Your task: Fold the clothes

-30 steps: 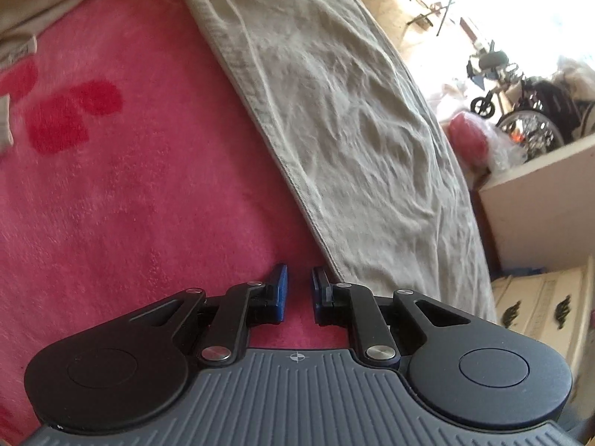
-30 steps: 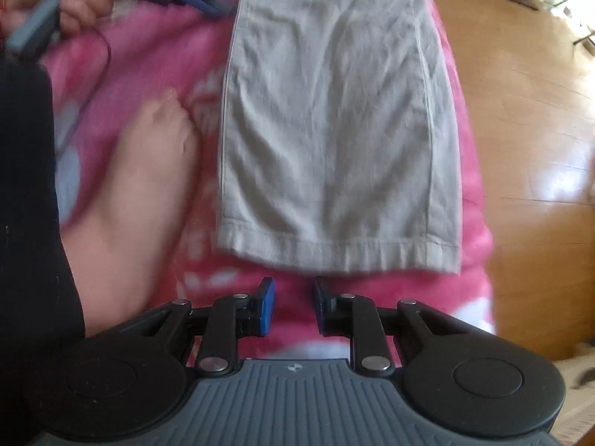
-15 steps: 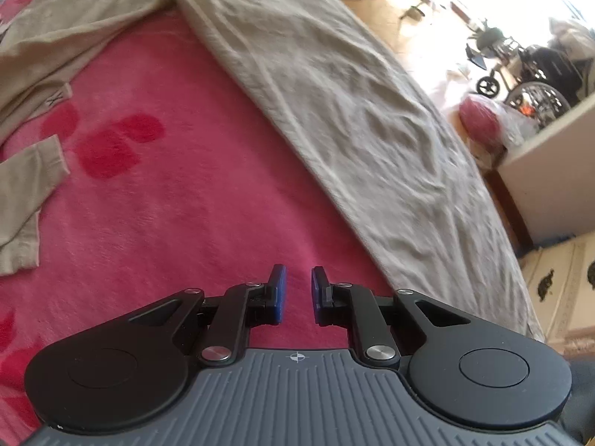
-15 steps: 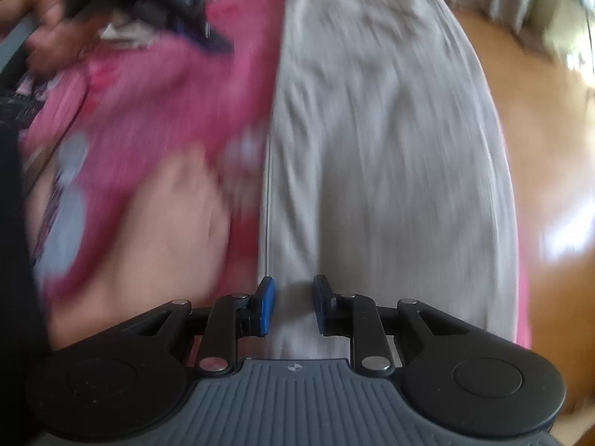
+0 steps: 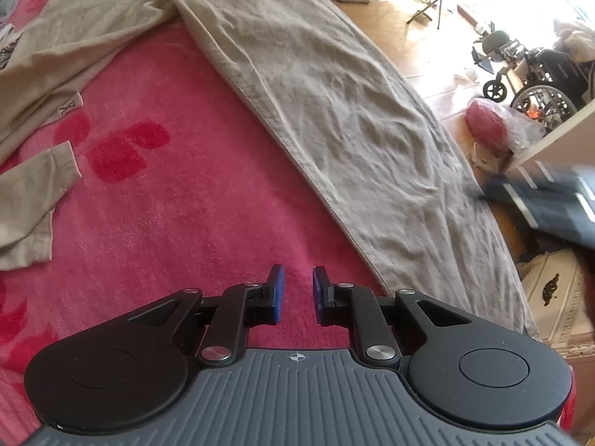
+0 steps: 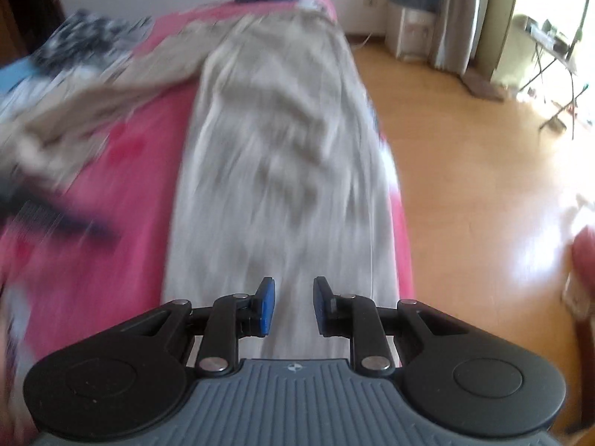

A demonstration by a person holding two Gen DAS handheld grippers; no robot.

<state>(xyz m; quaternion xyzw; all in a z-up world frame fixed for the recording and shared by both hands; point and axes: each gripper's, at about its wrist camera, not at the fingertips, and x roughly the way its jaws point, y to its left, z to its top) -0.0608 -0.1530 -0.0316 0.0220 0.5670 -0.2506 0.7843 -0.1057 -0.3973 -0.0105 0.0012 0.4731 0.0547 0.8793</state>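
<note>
On the far left of the left view, the beige top is lying crumpled on the pink blanket, one sleeve cuff trailing toward me, apart from the trousers. Moving right, I am holding my left gripper over bare blanket just beside the inner seam of the beige trousers; its blue-padded fingers are standing a little apart and gripping nothing. I judge it is sitting there to reach that long edge.

Further right, the trousers are lying stretched lengthwise along the bed's edge, one layer showing, wrinkled but flat. Whether the legs are already doubled one over the other, I cannot tell; a single leg width would fit either.

In the right view, I am holding my right gripper above the near end of the trousers, fingers likewise parted with nothing between them, aligned with the cloth's length.

Visibility is limited: the right view is smearing heavily with motion, the hem is hiding under the gripper body, and a dark blur at the left view's right margin is probably my other tool. The patterned things at the bedhead are indistinct.
</note>
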